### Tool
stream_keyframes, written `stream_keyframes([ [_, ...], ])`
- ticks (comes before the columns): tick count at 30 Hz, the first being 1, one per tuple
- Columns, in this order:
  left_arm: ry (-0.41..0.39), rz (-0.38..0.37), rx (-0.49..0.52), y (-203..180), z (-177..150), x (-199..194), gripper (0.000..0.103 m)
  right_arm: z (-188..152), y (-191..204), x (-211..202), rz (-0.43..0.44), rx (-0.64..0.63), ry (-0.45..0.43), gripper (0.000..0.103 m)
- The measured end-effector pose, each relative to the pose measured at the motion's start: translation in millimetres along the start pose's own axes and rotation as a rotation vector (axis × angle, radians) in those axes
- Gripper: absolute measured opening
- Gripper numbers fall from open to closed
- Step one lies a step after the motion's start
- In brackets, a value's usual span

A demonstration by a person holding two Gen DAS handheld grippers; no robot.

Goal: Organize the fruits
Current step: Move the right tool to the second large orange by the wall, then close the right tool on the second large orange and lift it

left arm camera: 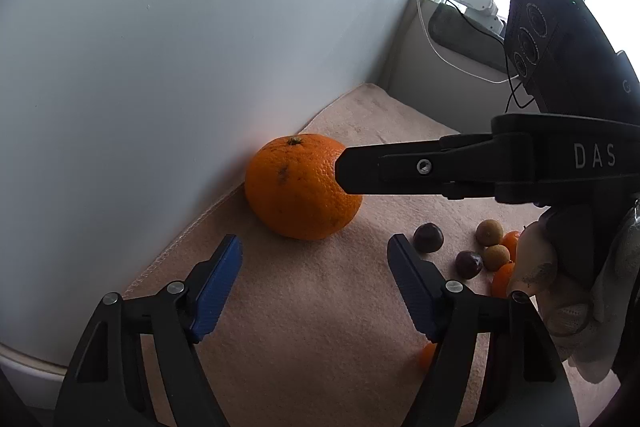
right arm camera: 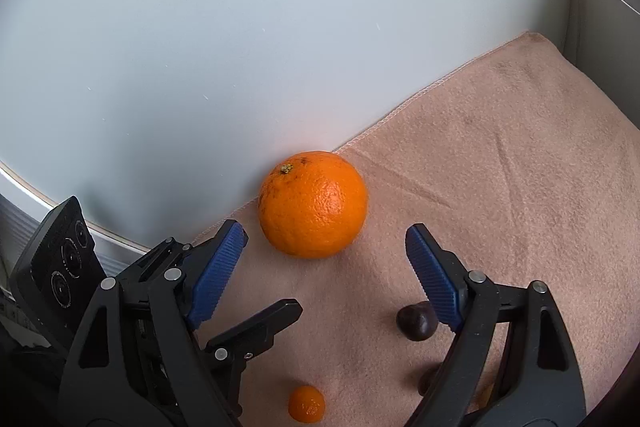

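Sitting against the white wall point(left arm camera: 140, 67) at frame centre: one large orange point(left arm camera: 298, 189), stem end up, on the pink towel point(left arm camera: 312, 327).

Left wrist view: left gripper point(left arm camera: 314, 291) low in frame, jaws wide apart, nothing between them. The orange is ahead of the gap, not touched by the blue pads point(left arm camera: 218, 287). Right gripper point(left arm camera: 348, 169) comes in from the right edge at mid-height; its black finger overlaps the orange's right side in this view, contact can't be confirmed from here. Gloved hand point(left arm camera: 568, 291) on its handle at lower right.

Small fruit cluster at lower right of that frame: two dark round fruits point(left arm camera: 428, 237), two tan ones point(left arm camera: 489, 231), and small orange ones point(left arm camera: 503, 279) partly hidden behind the hand. Another small orange bit shows behind the left gripper's right finger, low centre.

Right wrist view: right gripper point(right arm camera: 326, 273) jaws also wide apart, holding nothing. Orange point(right arm camera: 313, 205) sits just ahead of the gap, clear of both pads point(right arm camera: 434, 279), touching the wall at the towel's stitched edge. Left gripper point(right arm camera: 256, 323) enters from lower left, its near finger tip short of the orange. Dark fruit point(right arm camera: 416, 321) beside the right pad at lower right, small orange fruit point(right arm camera: 306, 403) at bottom centre. Towel point(right arm camera: 500, 167) fills the right half.
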State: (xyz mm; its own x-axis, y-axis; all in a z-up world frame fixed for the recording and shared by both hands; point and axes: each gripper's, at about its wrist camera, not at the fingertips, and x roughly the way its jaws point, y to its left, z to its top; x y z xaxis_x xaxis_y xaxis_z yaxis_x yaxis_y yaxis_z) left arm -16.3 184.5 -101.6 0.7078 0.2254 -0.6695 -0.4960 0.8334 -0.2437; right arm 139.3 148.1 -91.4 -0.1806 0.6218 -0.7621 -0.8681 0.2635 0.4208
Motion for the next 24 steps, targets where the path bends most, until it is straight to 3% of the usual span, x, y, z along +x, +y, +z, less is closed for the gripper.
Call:
stream_keyframes([
  [9, 0.017, 0.007, 0.002, 5, 6, 8, 0.069, 9, 9, 27, 0.021, -0.010, 0.024, 0.086],
  [24, 0.043, -0.001, -0.031, 13, 6, 13, 0.060, 23, 6, 56, 0.010, 0.009, 0.044, 0.077],
])
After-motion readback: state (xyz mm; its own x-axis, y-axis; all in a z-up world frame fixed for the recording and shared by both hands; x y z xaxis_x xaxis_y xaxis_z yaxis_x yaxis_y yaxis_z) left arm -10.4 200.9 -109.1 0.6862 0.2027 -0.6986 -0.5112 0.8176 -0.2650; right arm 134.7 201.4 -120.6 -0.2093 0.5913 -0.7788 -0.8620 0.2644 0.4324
